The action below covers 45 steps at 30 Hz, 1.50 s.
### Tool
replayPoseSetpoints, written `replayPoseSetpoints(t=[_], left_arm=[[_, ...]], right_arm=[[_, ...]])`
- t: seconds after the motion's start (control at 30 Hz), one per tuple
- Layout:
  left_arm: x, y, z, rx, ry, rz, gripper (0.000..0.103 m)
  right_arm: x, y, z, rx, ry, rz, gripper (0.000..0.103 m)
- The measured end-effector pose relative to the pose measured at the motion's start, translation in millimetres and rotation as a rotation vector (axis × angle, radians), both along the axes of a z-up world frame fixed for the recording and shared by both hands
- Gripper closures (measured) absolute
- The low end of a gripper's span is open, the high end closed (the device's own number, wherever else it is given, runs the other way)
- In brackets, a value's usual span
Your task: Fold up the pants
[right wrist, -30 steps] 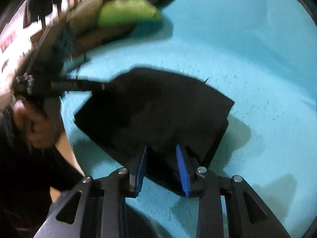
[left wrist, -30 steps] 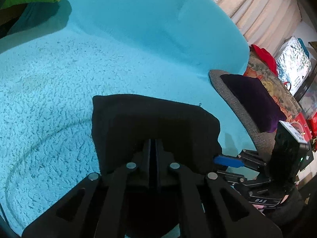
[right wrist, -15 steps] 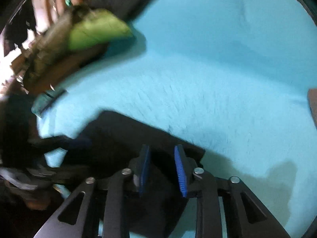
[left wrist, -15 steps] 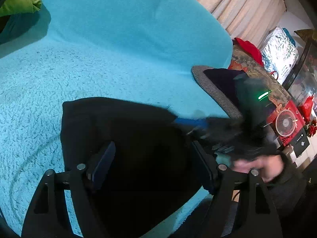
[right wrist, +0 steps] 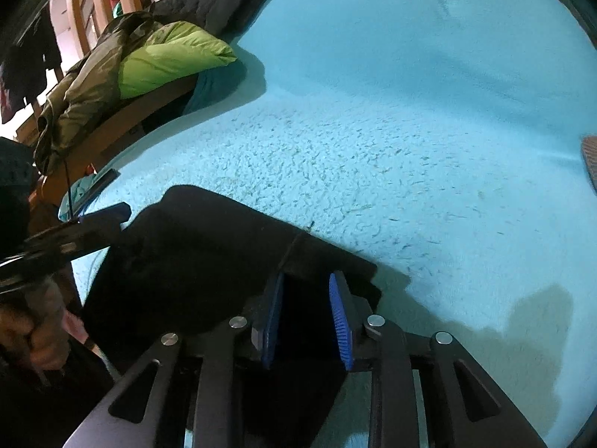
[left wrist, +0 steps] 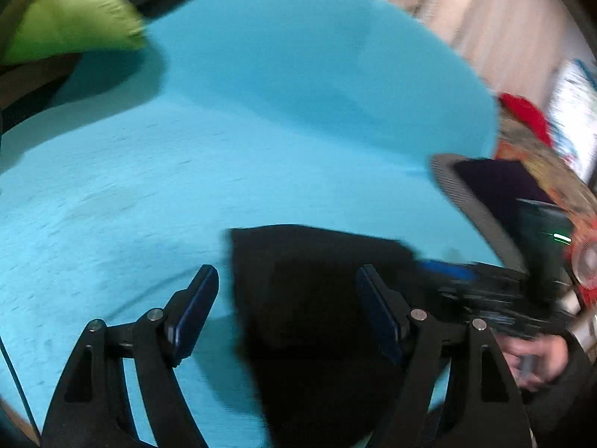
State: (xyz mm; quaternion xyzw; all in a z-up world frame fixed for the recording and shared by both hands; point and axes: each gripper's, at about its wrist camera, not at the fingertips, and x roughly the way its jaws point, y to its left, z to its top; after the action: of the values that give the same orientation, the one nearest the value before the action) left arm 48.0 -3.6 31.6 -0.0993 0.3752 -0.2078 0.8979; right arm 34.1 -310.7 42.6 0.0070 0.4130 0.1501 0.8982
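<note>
Turquoise fleece blanket (right wrist: 410,130) under folded black pants (right wrist: 209,254), left gripper (left wrist: 285,310) wide apart, right gripper (right wrist: 304,313) narrowly parted over pants edge, no legible writing

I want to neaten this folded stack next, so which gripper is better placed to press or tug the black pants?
Right, probably. The right gripper sits with its jaws astride a corner of the black pants. The left gripper is wide open, only one jaw over the cloth, and its view is motion-blurred.
</note>
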Motion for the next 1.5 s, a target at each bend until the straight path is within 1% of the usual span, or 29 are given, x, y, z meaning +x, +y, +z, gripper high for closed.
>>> replayPoseSetpoints(t=[0.03,0.1,0.13,0.2,0.23,0.3,0.33,0.4,0.43,0.5,0.53,0.57,0.6,0.63,0.7,0.73,0.83,0.9,1.0,1.1,1.17,1.2,1.23,1.27,1.3,1.33,1.37,1.47,1.5], left_arm=[[6,8,-5,-0.015,0.036,0.028,0.027],[13,17,-13,-0.081,0.103,0.028,0.027],[16,19,-18,-0.133,0.145,0.004,0.027],[21,16,-30,-0.223,0.237,-0.066,0.027],[22,13,-33,-0.234,0.256,-0.081,0.027],[22,8,-32,-0.214,0.242,-0.090,0.027],[19,8,-32,-0.219,0.243,-0.097,0.027],[21,9,-34,-0.242,0.247,-0.096,0.027],[22,10,-34,-0.257,0.250,-0.096,0.027],[19,20,-36,-0.274,0.250,-0.096,0.029],[19,23,-39,-0.272,0.248,-0.092,0.046],[20,23,-41,-0.262,0.260,-0.092,0.055],[17,27,-45,-0.265,0.262,-0.090,0.059],[16,28,-44,-0.262,0.253,-0.083,0.065],[11,19,-39,-0.231,0.223,-0.088,0.070],[10,18,-36,-0.225,0.214,-0.091,0.071],[19,15,-34,-0.220,0.196,-0.094,0.072],[32,9,-31,-0.222,0.184,-0.095,0.072],[56,-6,-25,-0.203,0.146,-0.109,0.072],[77,-17,-26,-0.193,0.138,-0.106,0.072],[85,-22,-37,-0.163,0.171,-0.090,0.072],[85,-25,-40,-0.151,0.178,-0.081,0.068],[84,-27,-41,-0.138,0.170,-0.073,0.066],[83,-29,-39,-0.124,0.163,-0.075,0.065],[82,-31,-37,-0.107,0.155,-0.074,0.061],[80,-34,-35,-0.083,0.143,-0.065,0.054],[79,-34,-33,-0.067,0.135,-0.051,0.050],[70,-27,-24,-0.057,0.078,-0.014,0.047],[64,-23,-19,-0.054,0.050,-0.002,0.042]], right_arm=[[-7,-6,5,0.018,-0.027,-0.014,0.068],[-15,-19,8,0.072,-0.052,-0.040,0.046],[-19,-30,6,0.128,-0.039,-0.055,0.043],[-21,-43,-5,0.215,0.017,-0.050,0.043],[-21,-49,-15,0.270,0.055,-0.042,0.043],[-22,-54,-28,0.324,0.094,-0.034,0.043],[-22,-56,-36,0.361,0.117,-0.022,0.043],[-20,-61,-50,0.493,0.152,0.001,0.044],[-19,-61,-55,0.542,0.151,0.014,0.044],[-19,-59,-56,0.544,0.131,0.022,0.044],[-19,-59,-56,0.541,0.128,0.021,0.045],[-19,-59,-56,0.543,0.127,0.015,0.049],[-19,-59,-57,0.549,0.129,0.012,0.055],[-18,-61,-59,0.569,0.128,0.010,0.058],[-24,-63,-58,0.587,0.114,0.014,0.069],[-25,-63,-56,0.577,0.097,0.021,0.070],[-22,-59,-43,0.533,0.045,0.041,0.073],[-11,-61,-36,0.515,0.029,0.031,0.074],[11,-69,-26,0.491,0.003,0.003,0.074],[37,-77,-27,0.487,0.015,-0.016,0.074],[50,-80,-39,0.478,0.054,-0.018,0.073],[55,-79,-47,0.459,0.075,-0.028,0.072],[58,-80,-53,0.466,0.072,-0.041,0.071],[58,-82,-55,0.491,0.069,-0.046,0.069],[57,-83,-54,0.486,0.063,-0.049,0.066],[54,-83,-52,0.469,0.047,-0.054,0.063],[52,-82,-52,0.459,0.038,-0.057,0.060],[42,-85,-49,0.443,-0.007,-0.084,0.060],[35,-87,-47,0.428,-0.033,-0.099,0.060]])
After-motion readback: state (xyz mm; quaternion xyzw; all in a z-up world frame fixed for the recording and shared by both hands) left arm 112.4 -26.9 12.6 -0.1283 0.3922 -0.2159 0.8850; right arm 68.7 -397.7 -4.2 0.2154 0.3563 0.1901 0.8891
